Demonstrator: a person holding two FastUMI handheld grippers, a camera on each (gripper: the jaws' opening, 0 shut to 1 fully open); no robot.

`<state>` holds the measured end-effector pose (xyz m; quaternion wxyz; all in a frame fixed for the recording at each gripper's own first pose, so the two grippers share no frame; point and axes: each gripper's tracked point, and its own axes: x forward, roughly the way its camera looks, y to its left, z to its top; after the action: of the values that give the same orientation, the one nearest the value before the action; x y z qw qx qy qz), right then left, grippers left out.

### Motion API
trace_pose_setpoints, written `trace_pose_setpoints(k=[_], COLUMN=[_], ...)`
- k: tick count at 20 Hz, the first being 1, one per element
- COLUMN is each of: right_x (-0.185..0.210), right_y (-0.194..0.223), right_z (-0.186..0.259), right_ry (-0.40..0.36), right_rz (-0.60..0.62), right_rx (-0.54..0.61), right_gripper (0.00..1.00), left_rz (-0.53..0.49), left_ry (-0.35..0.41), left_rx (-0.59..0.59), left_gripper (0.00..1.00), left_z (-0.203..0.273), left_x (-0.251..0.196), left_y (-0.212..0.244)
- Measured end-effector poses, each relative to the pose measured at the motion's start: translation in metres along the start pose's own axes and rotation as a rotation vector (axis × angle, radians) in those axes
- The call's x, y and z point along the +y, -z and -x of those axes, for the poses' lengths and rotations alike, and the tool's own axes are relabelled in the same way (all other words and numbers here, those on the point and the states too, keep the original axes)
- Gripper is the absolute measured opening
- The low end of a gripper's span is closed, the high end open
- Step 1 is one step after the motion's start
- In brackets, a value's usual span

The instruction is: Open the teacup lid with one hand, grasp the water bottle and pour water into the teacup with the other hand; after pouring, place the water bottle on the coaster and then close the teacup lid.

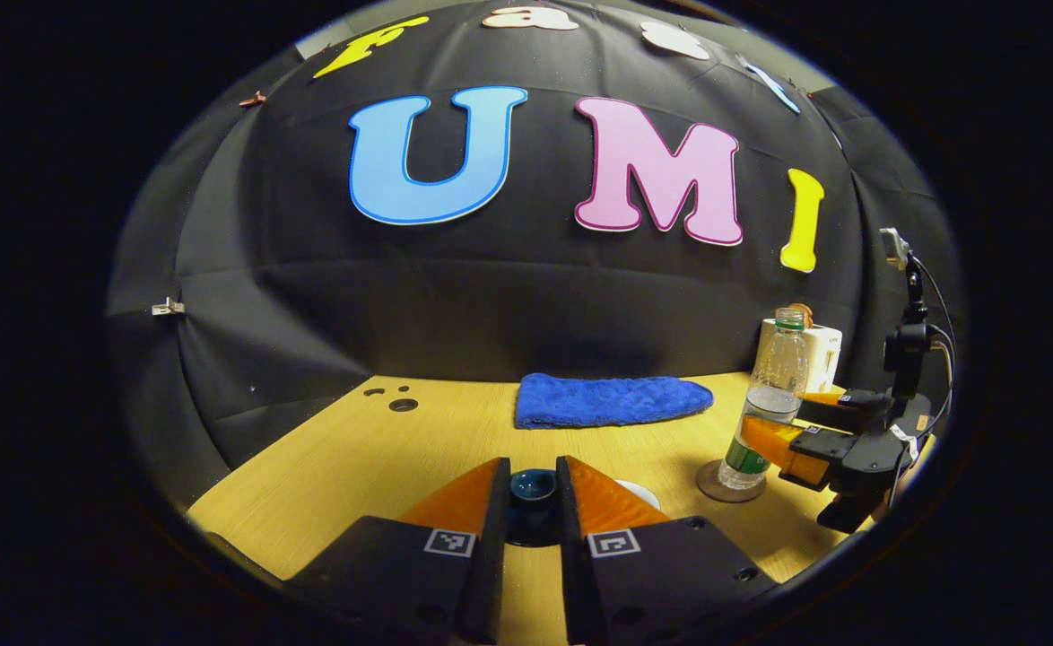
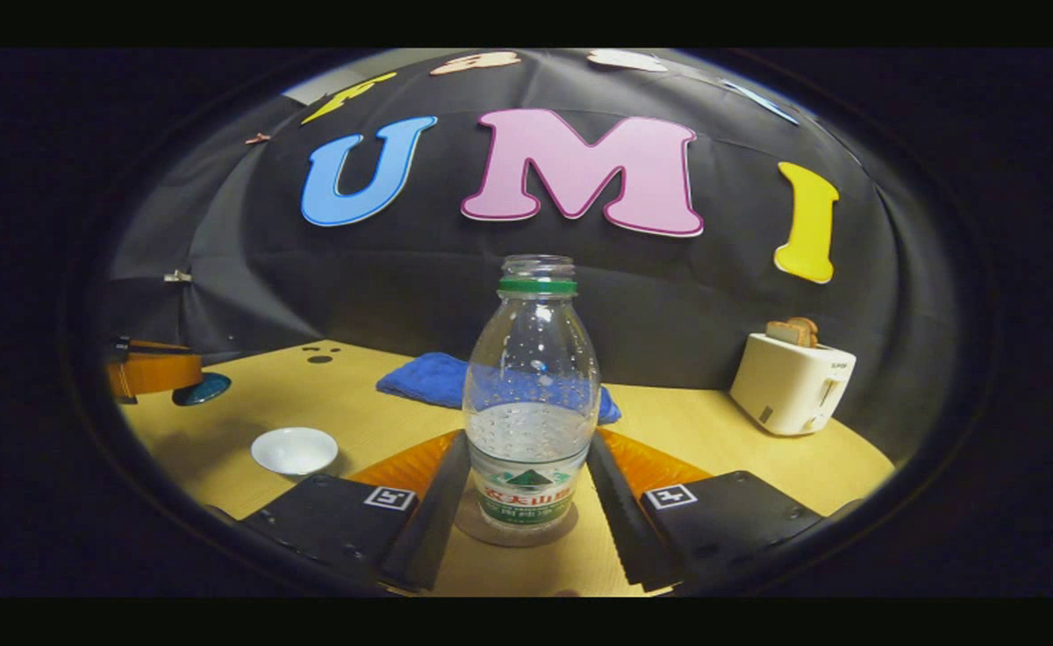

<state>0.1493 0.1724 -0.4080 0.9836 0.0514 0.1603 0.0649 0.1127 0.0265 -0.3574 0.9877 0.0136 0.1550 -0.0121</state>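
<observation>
My left gripper [image 1: 533, 467] is shut on the dark blue teacup lid [image 1: 531, 492] and holds it just above the table. The white teacup [image 1: 641, 492] peeks out behind the right finger. In the right gripper view the cup [image 2: 293, 449] stands uncovered at the left, with the left gripper [image 2: 154, 370] and lid [image 2: 202, 388] beyond it. The uncapped water bottle [image 2: 531, 395], about half full, stands upright on the round coaster [image 2: 513, 531]. My right gripper [image 2: 531, 440] has both fingers against the bottle's lower sides. Far right in the left gripper view are the bottle [image 1: 773, 404], coaster [image 1: 724, 483] and right gripper [image 1: 782, 440].
A folded blue cloth [image 1: 612, 399] lies at the back of the wooden table [image 1: 383, 467]. A white toaster [image 2: 791, 381] with bread in it stands at the back right. A small camera on a black stand [image 1: 908, 341] rises at the table's right edge.
</observation>
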Motion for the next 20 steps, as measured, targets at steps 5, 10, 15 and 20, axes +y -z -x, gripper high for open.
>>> trace_pose_setpoints(k=[5, 10, 15, 20], right_x=[-0.005, -0.007, 0.012, 0.033], right_y=[-0.019, -0.029, -0.022, -0.013], right_z=[0.005, 0.001, -0.005, -0.007], right_ry=[0.045, 0.072, 0.033, -0.005], right_rz=[0.268, 0.657, 0.889, 1.078], right_rx=[-0.027, -0.033, -0.036, -0.061], right_gripper=[0.76, 0.75, 0.76, 0.76], left_rz=[0.011, 0.020, 0.028, 0.029], left_ry=[-0.017, -0.048, -0.088, -0.115], left_rx=[0.002, 0.001, 0.012, 0.021], left_gripper=[0.31, 0.31, 0.31, 0.31], left_z=[0.009, 0.020, 0.031, 0.036], left_x=[0.009, 0.021, 0.038, 0.051], left_y=[0.001, 0.001, 0.008, 0.013])
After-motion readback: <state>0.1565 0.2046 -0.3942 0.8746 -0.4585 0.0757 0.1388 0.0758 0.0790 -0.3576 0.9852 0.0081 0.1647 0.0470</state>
